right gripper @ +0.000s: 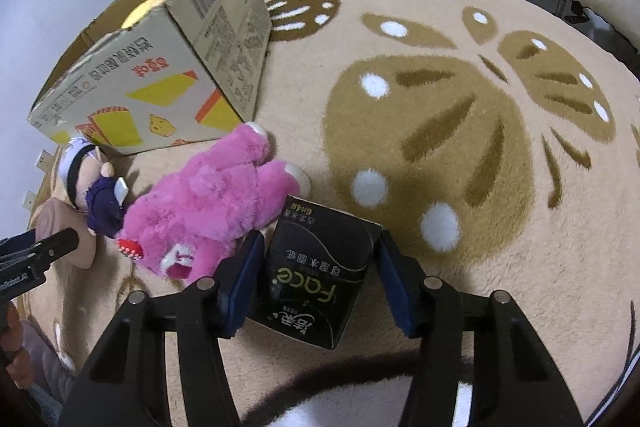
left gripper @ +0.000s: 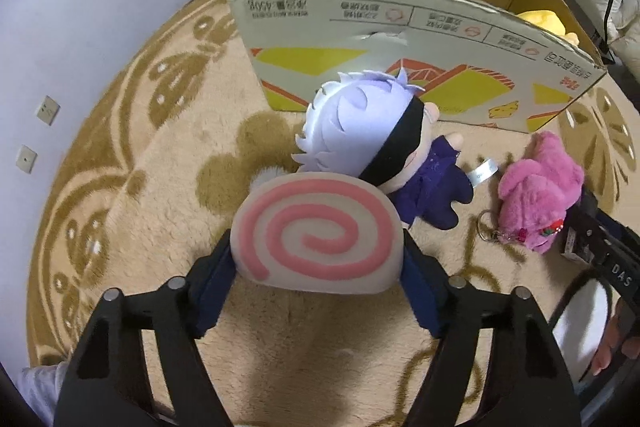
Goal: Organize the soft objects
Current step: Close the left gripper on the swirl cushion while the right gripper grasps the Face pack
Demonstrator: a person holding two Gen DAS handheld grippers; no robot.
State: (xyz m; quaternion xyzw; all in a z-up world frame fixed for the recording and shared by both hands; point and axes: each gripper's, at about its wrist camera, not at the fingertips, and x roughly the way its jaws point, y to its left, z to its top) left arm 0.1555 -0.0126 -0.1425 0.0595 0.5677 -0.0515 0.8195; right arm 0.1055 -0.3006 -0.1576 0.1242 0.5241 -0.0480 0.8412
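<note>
Left gripper [left gripper: 318, 263]: fingers clamped on spiral-roll plush [left gripper: 316, 227], just in front of cardboard box [left gripper: 400, 67]. Right gripper [right gripper: 320, 283]: fingers flank black tissue pack [right gripper: 316, 267]; contact unclear. Pink bear [right gripper: 208, 203] beside box, on rug [right gripper: 440, 131].

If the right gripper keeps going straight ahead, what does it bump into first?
Most likely the black tissue pack, which already sits between the right gripper's blue pads. Beyond it lies only rug.

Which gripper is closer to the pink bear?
Right. The right gripper straddles a black pack right beside the bear; the left gripper is farther off, around the swirl cushion.
</note>
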